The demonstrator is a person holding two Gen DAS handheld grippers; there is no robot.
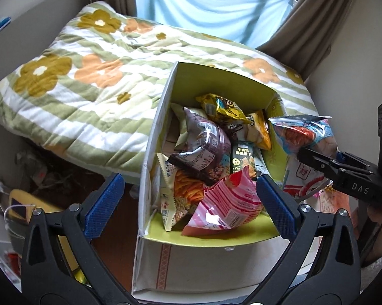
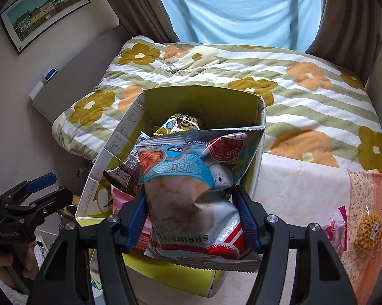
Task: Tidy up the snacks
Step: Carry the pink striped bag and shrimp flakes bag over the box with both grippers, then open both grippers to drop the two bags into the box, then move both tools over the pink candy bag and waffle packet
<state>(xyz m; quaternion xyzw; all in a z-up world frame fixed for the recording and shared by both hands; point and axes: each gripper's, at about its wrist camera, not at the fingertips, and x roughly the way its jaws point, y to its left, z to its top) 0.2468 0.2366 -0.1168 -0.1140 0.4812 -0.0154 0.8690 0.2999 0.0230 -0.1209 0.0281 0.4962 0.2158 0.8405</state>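
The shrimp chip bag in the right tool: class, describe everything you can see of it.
The shrimp chip bag is a glossy, crinkled plastic packet with serrated sealed ends, printed in blue, red and white, with pale round chips pictured. It hangs upside down to the camera, tilted over the open snack box. The right tool is shut on its middle, blue pads pinching both sides. Contact with the box is unclear.

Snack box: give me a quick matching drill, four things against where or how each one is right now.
Things:
1. shrimp bag
2. pink bag
3. waffle
4. left claw

States:
A. lying in the box
B. open, holding nothing
C. pinched in the right claw
D. on the cloth right of the box

Pairs: 1-C, 2-A, 3-D, 4-B
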